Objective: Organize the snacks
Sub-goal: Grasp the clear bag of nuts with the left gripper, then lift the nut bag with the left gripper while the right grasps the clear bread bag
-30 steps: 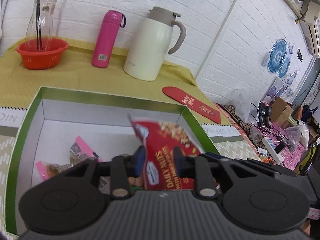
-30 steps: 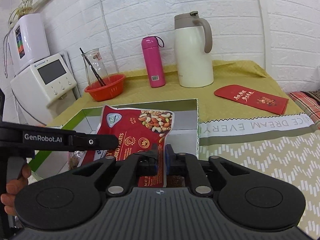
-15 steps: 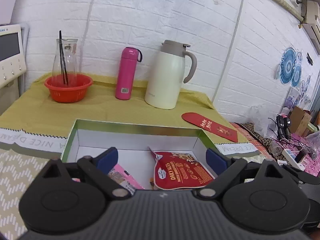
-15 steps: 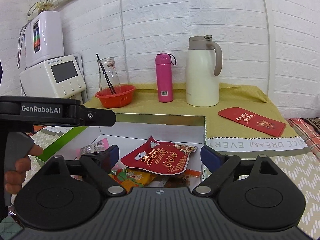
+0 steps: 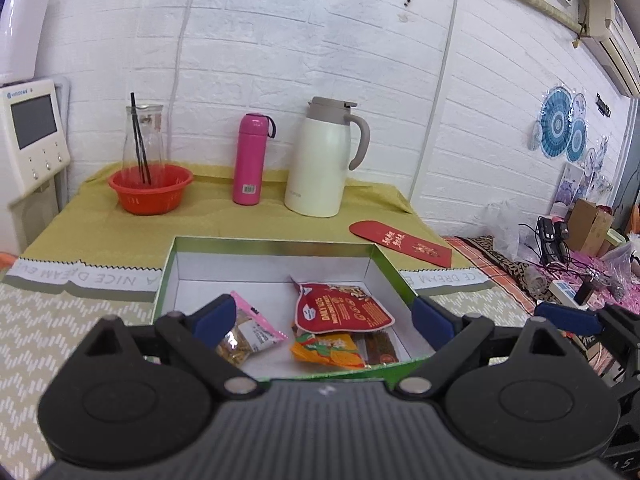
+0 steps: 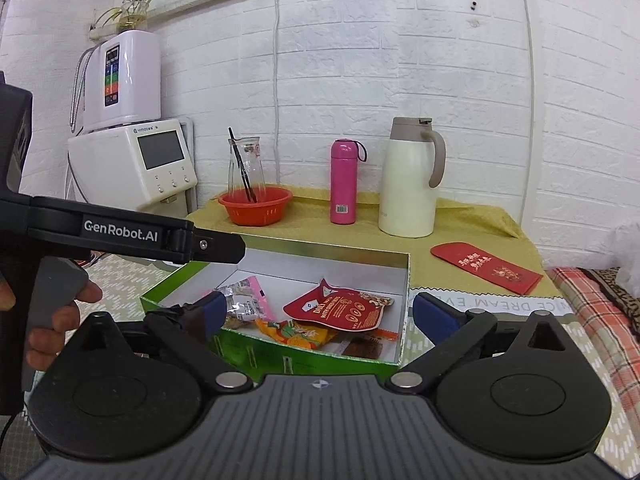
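A green box (image 5: 276, 243) (image 6: 320, 352) with a white inside holds several snack packs. A red Daily Nuts pouch (image 5: 340, 308) (image 6: 340, 310) lies flat in it, on top of an orange pack (image 5: 328, 354) (image 6: 296, 332). A pink-edged clear pack (image 5: 248, 332) (image 6: 244, 304) lies at the left. My left gripper (image 5: 322, 316) is open and empty, above the box's near edge. My right gripper (image 6: 316, 310) is open and empty, in front of the box. The left gripper's body (image 6: 120, 232) shows at the left of the right wrist view.
At the back of the yellow-green cloth stand an orange bowl (image 5: 150, 188) with a glass carafe, a pink bottle (image 5: 250, 160) and a cream thermos jug (image 5: 324, 160). A red envelope (image 5: 400, 242) lies right of the box. A water dispenser (image 6: 132, 160) stands left. Clutter lies on the far right.
Both grippers opened and let go of the red nut pouch, which dropped flat into the box. Both grippers then pulled back and up from the box.
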`<state>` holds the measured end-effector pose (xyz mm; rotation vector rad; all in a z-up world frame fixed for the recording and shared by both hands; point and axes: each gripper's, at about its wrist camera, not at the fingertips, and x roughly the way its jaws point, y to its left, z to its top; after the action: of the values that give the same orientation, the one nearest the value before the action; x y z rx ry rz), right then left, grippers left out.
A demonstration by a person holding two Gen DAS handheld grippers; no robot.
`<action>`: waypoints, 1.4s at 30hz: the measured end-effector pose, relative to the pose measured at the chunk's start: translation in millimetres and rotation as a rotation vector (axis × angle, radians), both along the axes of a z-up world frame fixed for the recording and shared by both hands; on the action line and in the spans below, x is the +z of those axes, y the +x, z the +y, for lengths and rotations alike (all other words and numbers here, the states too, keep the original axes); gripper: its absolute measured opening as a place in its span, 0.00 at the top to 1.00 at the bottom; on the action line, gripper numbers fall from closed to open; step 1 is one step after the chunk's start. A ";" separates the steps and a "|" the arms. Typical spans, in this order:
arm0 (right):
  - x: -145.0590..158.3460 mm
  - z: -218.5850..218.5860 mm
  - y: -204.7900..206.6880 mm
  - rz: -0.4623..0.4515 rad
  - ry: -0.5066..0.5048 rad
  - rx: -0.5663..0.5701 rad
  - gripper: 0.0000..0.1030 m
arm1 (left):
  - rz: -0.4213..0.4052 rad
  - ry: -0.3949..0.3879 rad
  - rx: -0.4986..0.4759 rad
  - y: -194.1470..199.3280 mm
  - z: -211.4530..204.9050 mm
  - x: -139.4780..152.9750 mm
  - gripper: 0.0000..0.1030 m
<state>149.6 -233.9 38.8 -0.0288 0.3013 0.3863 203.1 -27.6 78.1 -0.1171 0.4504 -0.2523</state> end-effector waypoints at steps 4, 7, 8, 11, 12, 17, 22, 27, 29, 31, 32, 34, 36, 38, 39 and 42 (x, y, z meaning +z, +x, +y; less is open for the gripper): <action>-6.8 -10.3 -37.2 -0.016 -0.015 -0.023 0.00 | -0.003 -0.009 -0.041 -31.2 -2.3 -7.3 0.09; -22.4 -14.8 -60.2 -0.016 -0.038 -0.039 0.00 | 0.011 -0.028 -0.066 -53.0 -2.8 -19.9 0.09; -29.0 -15.4 -66.8 -0.016 -0.045 -0.037 0.00 | 0.014 -0.029 -0.071 -59.2 -3.1 -24.6 0.10; -50.9 -16.6 -81.9 0.012 -0.047 -0.042 0.00 | 0.027 -0.028 -0.083 -77.6 -4.3 -42.1 0.10; -57.5 -17.9 -84.6 0.028 -0.038 -0.047 0.00 | 0.039 -0.031 -0.083 -82.3 -4.5 -48.2 0.10; -81.5 -36.3 -91.2 0.124 0.005 -0.130 0.00 | 0.091 -0.078 -0.108 -102.8 -7.4 -71.3 0.10; -93.2 -58.6 -88.6 0.163 -0.028 -0.298 0.00 | 0.093 -0.073 -0.245 -109.4 -33.5 -76.3 0.10; -95.7 -77.5 -98.6 0.145 0.011 -0.321 0.00 | 0.067 0.008 -0.351 -91.1 -75.7 -79.4 0.12; -94.7 -81.3 -99.9 0.144 0.008 -0.321 0.00 | 0.084 0.051 -0.364 -80.7 -89.2 -87.8 0.16; -93.1 -86.0 -99.8 0.140 0.007 -0.323 0.00 | 0.135 0.063 -0.393 -74.0 -94.8 -98.2 0.54; -92.2 -88.1 -97.7 0.141 0.011 -0.318 0.00 | 0.163 0.053 -0.408 -72.3 -94.3 -103.4 0.55; -90.2 -91.1 -91.1 0.147 0.030 -0.300 0.00 | 0.177 0.050 -0.394 -75.4 -88.3 -110.3 0.59; -87.2 -89.3 -80.3 0.155 0.049 -0.256 0.00 | 0.179 0.046 -0.389 -82.8 -79.9 -110.6 0.60; -85.0 -82.2 -66.3 0.159 0.056 -0.188 0.00 | 0.178 0.049 -0.359 -93.5 -70.8 -110.0 0.60; -83.9 -76.8 -58.1 0.163 0.053 -0.165 0.00 | 0.178 0.044 -0.343 -99.6 -64.6 -110.1 0.60; -83.3 -60.8 -33.0 0.176 0.044 -0.118 0.00 | 0.185 0.018 -0.291 -114.5 -46.5 -109.7 0.60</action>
<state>116.6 -294.7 -44.5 0.0661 0.4659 0.2786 88.6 -74.1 -31.6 -0.0569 0.6540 -0.5260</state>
